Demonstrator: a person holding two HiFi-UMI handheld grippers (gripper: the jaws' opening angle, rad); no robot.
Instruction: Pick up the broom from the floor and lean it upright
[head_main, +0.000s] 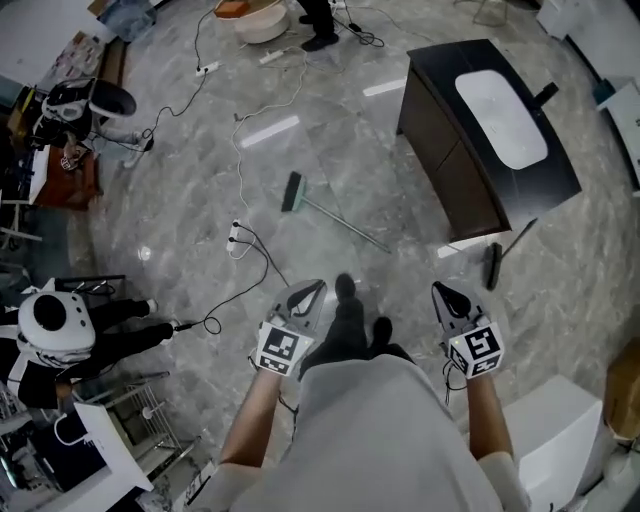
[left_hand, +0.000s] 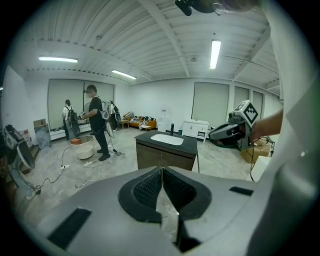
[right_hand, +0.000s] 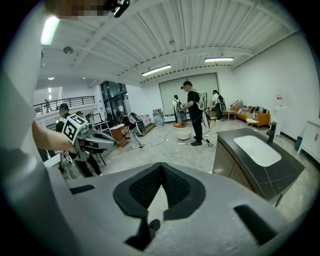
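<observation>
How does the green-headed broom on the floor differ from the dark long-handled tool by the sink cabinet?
The broom has a green head and a pale handle; the dark tool looks black throughout. The broom lies on open floor with its head at the far end; the dark tool sits at the cabinet corner, head nearest the person. The broom's handle looks longer. Shared: both are long-handled, and neither is held.

The person's torso (head_main: 385, 430) hides the floor beneath it, and the bottom edge cuts off both forearms. The left gripper (left_hand: 161, 172) body covers the sink cabinet (left_hand: 167, 150) base. Distant people (left_hand: 96, 122) are too small to detail.
</observation>
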